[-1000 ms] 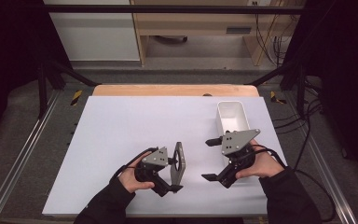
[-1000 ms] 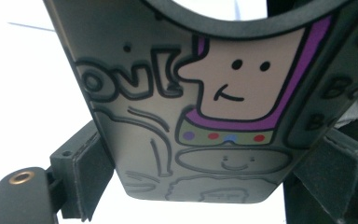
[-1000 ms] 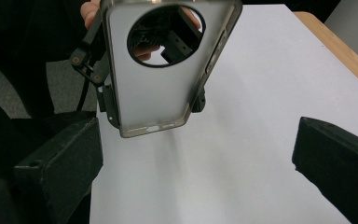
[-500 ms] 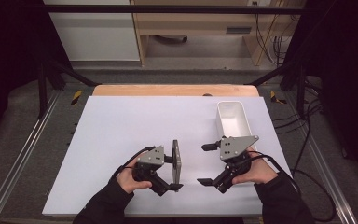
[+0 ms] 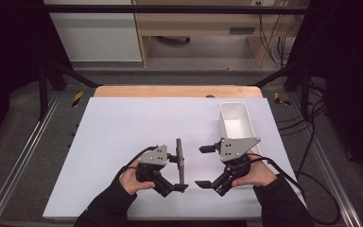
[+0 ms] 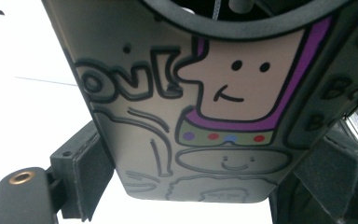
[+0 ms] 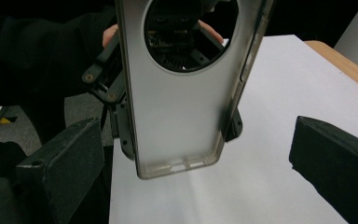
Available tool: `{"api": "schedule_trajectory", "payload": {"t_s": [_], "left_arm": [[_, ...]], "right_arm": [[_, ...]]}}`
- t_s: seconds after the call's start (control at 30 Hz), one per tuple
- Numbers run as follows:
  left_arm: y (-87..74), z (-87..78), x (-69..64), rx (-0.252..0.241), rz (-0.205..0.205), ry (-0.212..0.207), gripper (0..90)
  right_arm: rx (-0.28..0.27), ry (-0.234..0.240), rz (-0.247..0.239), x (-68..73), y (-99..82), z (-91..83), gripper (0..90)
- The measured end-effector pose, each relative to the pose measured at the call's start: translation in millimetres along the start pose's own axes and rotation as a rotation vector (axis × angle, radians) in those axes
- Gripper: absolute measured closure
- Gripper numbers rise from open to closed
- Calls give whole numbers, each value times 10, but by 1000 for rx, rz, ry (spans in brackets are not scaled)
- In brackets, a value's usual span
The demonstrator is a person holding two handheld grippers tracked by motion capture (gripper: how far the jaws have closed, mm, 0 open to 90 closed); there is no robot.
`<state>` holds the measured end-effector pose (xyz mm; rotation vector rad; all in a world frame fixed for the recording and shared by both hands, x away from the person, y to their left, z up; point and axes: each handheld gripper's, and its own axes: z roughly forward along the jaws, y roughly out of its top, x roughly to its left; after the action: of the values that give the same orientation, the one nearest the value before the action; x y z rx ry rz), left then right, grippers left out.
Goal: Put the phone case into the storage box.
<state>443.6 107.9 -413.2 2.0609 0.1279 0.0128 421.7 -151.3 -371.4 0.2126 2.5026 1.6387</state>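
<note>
Gripping the phone case across its width in the left gripper, edge-up over the near middle of the table, long axis running near to far. Facing it from just right, jaws wide and empty: right gripper, nearer hand for a handover.

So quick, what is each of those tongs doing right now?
Left tongs: closed on the phone case, held up on edge above the table.
Right tongs: open, nothing in them, pointing at the case.
</note>
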Motion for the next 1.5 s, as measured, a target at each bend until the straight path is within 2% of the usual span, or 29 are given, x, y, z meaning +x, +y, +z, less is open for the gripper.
{"api": "schedule_trajectory", "payload": {"t_s": [0.33,1.1,1.5], "left_arm": [[-34,54,-29,-24,10,-24,113],[-86,145,-47,26,22,-51,113],[-100,178,-58,45,36,-60,113]], "right_arm": [[-7,35,-18,19,121,88,40],[7,97,-14,-26,149,322,60],[2,127,-22,-40,143,382,101]]}}
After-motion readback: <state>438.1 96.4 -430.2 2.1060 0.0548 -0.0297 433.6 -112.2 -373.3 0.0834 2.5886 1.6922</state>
